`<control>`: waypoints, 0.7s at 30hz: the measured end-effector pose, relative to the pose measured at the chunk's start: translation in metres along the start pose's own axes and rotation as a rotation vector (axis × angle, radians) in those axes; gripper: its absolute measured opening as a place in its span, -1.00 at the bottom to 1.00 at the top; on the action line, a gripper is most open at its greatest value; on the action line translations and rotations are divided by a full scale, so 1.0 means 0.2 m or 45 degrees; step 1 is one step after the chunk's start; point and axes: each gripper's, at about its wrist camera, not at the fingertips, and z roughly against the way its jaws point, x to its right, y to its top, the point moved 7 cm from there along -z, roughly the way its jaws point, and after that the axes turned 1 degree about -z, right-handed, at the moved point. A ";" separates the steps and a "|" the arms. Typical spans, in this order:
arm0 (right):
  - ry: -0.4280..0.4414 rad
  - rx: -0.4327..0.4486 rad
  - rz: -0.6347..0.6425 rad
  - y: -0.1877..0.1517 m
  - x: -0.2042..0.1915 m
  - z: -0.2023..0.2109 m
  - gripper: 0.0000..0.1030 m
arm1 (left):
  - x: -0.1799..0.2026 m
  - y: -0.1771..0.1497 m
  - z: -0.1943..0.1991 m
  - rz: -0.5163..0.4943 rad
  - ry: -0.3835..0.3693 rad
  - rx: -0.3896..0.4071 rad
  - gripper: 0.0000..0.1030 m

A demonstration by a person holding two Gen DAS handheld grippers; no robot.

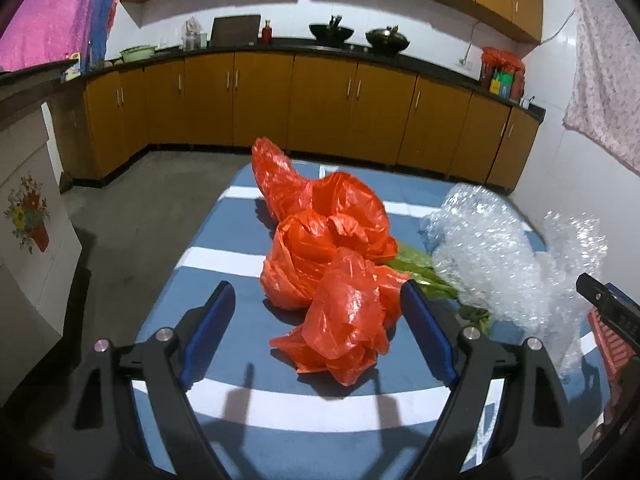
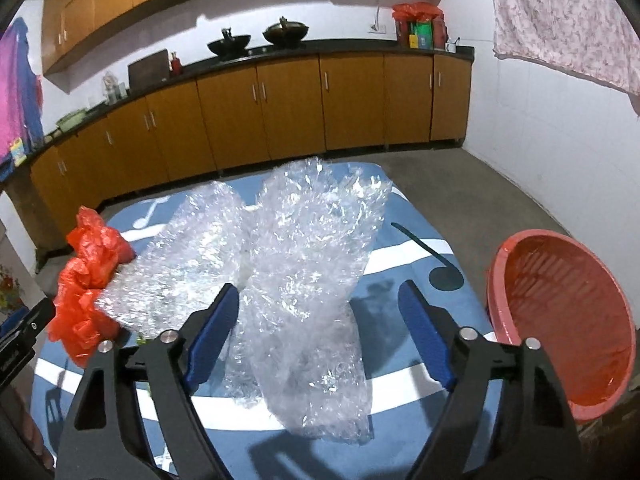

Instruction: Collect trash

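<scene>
A crumpled red plastic bag [image 1: 332, 256] lies on the blue-and-white tablecloth [image 1: 224, 236]. My left gripper [image 1: 320, 300] is open, its blue pads on either side of the bag's near end. A clear bubble wrap bundle [image 2: 288, 264] lies to the right of the bag, also seen in the left wrist view [image 1: 496, 256]. My right gripper [image 2: 316, 300] is open around the wrap's near part. Green leafy scraps [image 1: 424, 272] lie between bag and wrap. A red basket [image 2: 560, 320] stands at the table's right edge.
Wooden cabinets [image 1: 320, 100] with a dark counter run along the far wall, holding woks [image 1: 332, 34] and bottles. A grey concrete floor [image 1: 132, 208] surrounds the table. A pink cloth [image 2: 568, 16] hangs on the right wall.
</scene>
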 end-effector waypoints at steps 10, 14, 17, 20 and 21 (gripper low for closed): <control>0.036 -0.076 0.015 -0.04 -0.02 -0.05 -0.41 | 0.03 -0.06 -0.16 -0.005 -0.069 -0.132 -0.15; 0.058 -0.074 0.007 -0.04 -0.01 -0.02 -0.53 | 0.05 -0.07 -0.16 -0.008 -0.112 -0.132 -0.58; 0.072 -0.067 -0.006 -0.04 0.00 0.00 -0.58 | 0.07 -0.06 -0.13 -0.016 -0.134 -0.113 -0.70; 0.081 -0.059 -0.017 -0.03 0.02 0.03 -0.61 | 0.08 -0.06 -0.08 -0.018 -0.152 -0.096 -0.73; 0.081 -0.055 -0.019 -0.03 0.03 0.04 -0.62 | 0.08 -0.06 -0.07 -0.017 -0.156 -0.090 -0.73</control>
